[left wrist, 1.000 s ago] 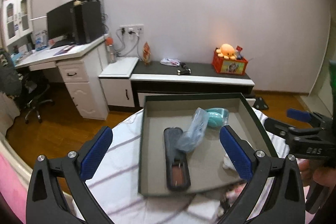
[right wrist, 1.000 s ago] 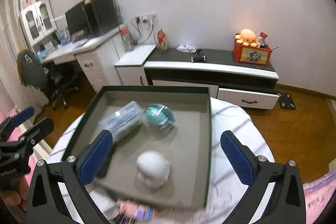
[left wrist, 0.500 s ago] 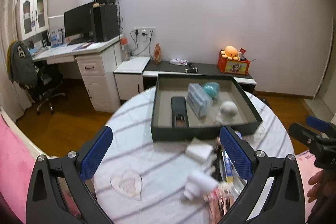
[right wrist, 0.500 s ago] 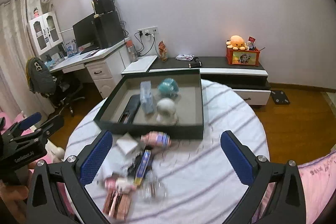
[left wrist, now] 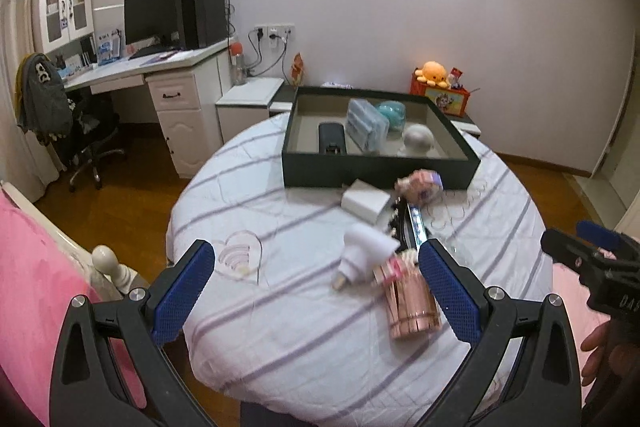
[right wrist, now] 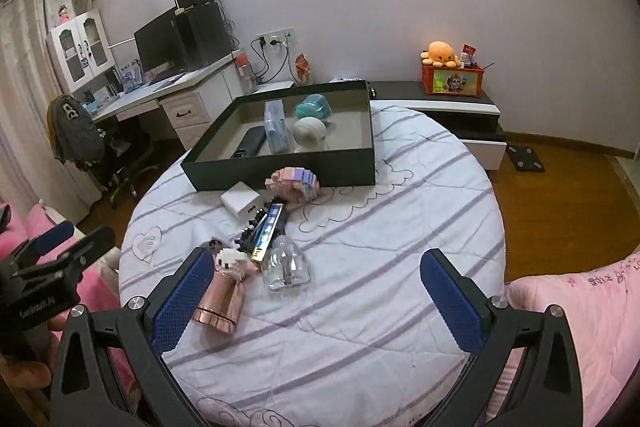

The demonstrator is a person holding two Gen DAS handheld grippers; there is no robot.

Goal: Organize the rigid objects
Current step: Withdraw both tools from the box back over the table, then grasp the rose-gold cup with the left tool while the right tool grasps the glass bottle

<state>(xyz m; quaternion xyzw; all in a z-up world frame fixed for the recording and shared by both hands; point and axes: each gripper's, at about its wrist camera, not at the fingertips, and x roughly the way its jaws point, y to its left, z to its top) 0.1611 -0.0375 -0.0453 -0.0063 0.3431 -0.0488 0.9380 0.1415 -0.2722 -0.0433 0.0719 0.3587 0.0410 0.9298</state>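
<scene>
Two grippers hang above a round desk (right wrist: 400, 227) draped in a white quilt with purple stripes, and both have their blue-padded fingers spread wide with nothing between them: the left gripper (left wrist: 316, 287) low at the desk's near edge, the right gripper (right wrist: 316, 291) likewise. At the far side sits a dark, shallow, rectangular box (right wrist: 280, 171) with a grey inside. It holds a flat black case (right wrist: 252, 141) with its long axis running from near to far, a clear plastic pack (right wrist: 276, 125) standing on edge beside it, a white rounded thing (right wrist: 310, 131) and a teal rounded thing (right wrist: 314, 106); what the last two are is hard to make out. Just in front of the box lies a loose heap. A white block (right wrist: 242, 202) rests next to a pink and lilac toy (right wrist: 294, 183) of small bricks, which is blurred in the left view. A long, thin blue and yellow packet (right wrist: 269, 231) points toward the box over some black bits too small to tell. Nearer lie a clear glass bottle (right wrist: 287, 263) and a shiny rose-gold cylinder (right wrist: 220, 301) on its side, its long axis running near to far; the left finger of the right gripper covers part of it. In the left view a white bottle (left wrist: 366, 253) lies tilted with its cap toward the near edge. Each gripper's body is cut off by the bottom of the frame.
</scene>
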